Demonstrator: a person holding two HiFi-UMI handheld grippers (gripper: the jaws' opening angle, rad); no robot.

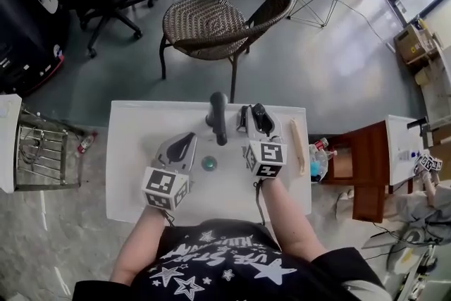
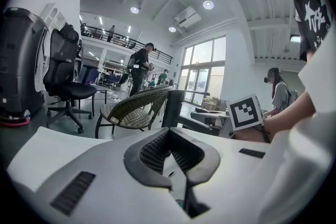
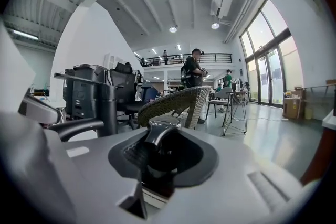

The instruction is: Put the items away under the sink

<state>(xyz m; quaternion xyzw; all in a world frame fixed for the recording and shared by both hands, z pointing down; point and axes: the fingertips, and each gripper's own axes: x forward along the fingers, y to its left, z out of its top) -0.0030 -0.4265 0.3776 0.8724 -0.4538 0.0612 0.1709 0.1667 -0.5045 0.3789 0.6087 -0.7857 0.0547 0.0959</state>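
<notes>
The white sink top carries a dark faucet and a green drain plug. To the right of the faucet my right gripper is shut on a glossy black item; the right gripper view shows that black item wedged between the ribbed pads of the right gripper. To the left of the drain lies my left gripper, its jaws together with nothing between them. In its own view the left gripper points towards the faucet.
A wooden utensil lies along the sink top's right edge. Plastic bottles and a brown wooden cabinet stand to the right. A wicker chair sits behind the table, and a wire rack stands to the left.
</notes>
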